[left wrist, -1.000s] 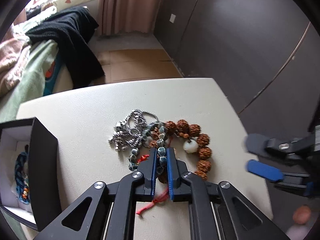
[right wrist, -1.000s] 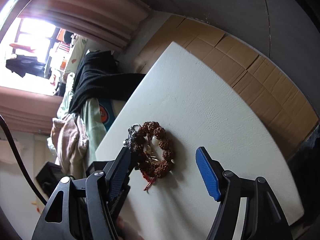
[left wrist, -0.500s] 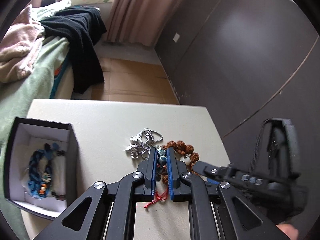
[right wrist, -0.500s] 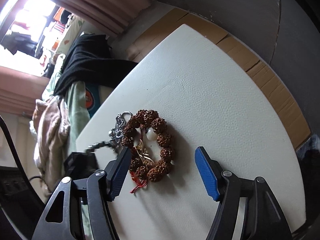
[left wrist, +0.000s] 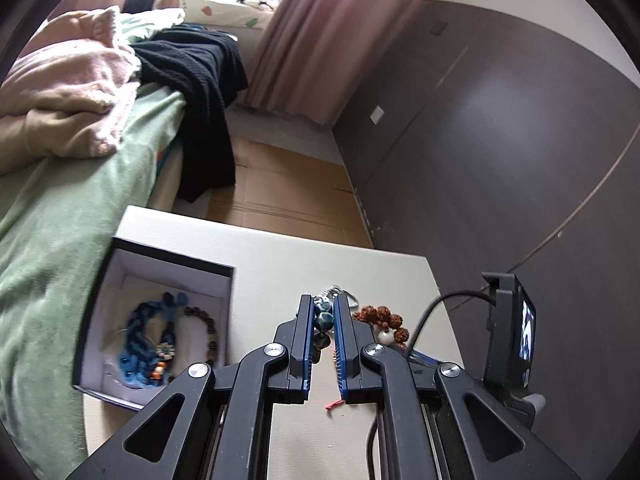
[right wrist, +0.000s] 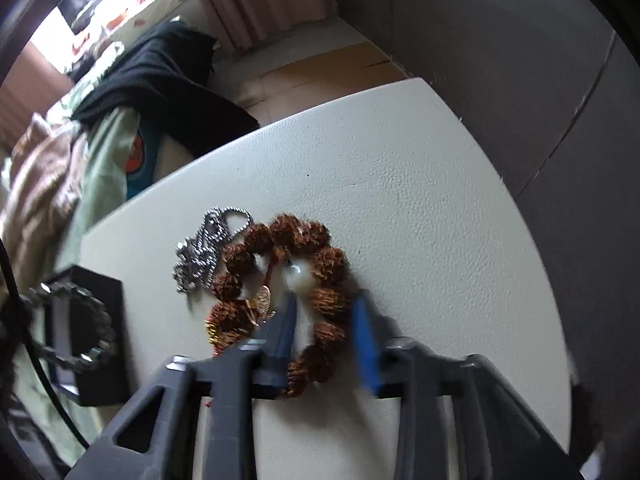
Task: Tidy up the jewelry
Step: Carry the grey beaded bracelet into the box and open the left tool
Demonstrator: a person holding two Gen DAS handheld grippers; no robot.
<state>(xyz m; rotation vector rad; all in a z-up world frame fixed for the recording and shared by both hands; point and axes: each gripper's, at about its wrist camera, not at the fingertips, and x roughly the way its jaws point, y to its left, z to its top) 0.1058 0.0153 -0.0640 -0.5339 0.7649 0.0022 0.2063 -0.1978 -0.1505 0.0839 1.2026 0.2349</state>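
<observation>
My left gripper (left wrist: 322,312) is shut on a dark blue-grey bead bracelet (left wrist: 323,320) and holds it above the white table (left wrist: 272,264). The same bracelet hangs at the left of the right wrist view (right wrist: 86,328). An open black jewelry box (left wrist: 160,320) with a white lining holds a blue braided bracelet (left wrist: 138,340) and a dark bead bracelet (left wrist: 210,330). A brown seed-bead bracelet (right wrist: 316,280) with a white bead lies on the table beside a silver chain (right wrist: 206,248). My right gripper (right wrist: 326,308) is partly closed, its fingers on either side of the brown beads.
A bed (left wrist: 60,184) with green cover, pink blanket and black garment lies left of the table. Dark wardrobe doors (left wrist: 500,160) stand at the right. Cardboard (left wrist: 280,192) covers the floor beyond the table's far edge. The box also shows in the right wrist view (right wrist: 100,340).
My left gripper has lifted the blue-grey bracelet off the pile and moved left toward the box. My right gripper has come down over the brown bracelet and its fingers have narrowed.
</observation>
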